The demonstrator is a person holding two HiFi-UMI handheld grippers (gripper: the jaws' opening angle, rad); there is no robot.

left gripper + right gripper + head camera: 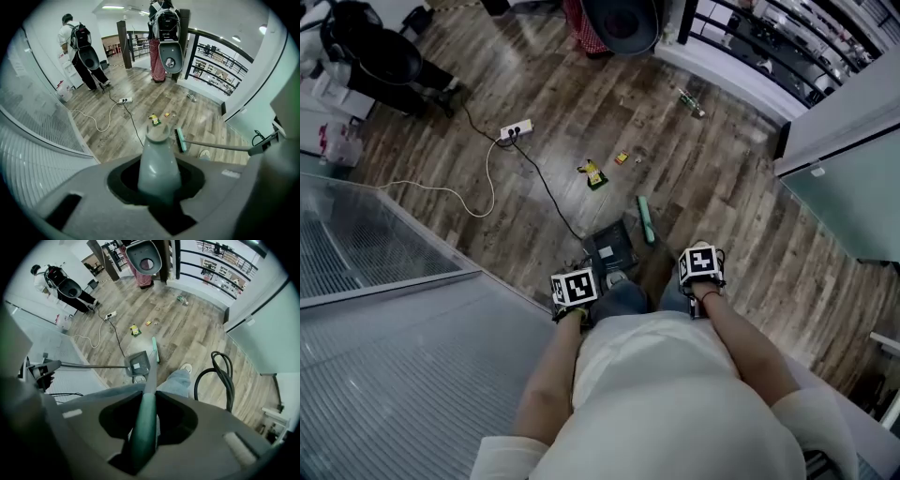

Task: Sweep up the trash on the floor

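Note:
Trash lies on the wood floor: a yellow-green wrapper (592, 173) (154, 119) (135, 329), a small orange scrap (622, 157) (166, 114), and farther off a small bottle-like piece (692, 103) (181, 299). My left gripper (575, 288) is shut on the grey handle (158, 159) of a dark dustpan (612, 248) (138, 363) that rests by the person's feet. My right gripper (701, 265) is shut on the green broom handle (144, 427). The green broom head (647, 217) (180, 139) (155, 348) sits on the floor just short of the wrapper.
A white power strip (516, 130) with a black cable (546, 187) and a white cable (478, 197) crosses the floor to the left of the trash. Two people with gear stand at the back (77, 47). A glass-walled ribbed platform (384, 281) is at left, a railing (741, 47) behind.

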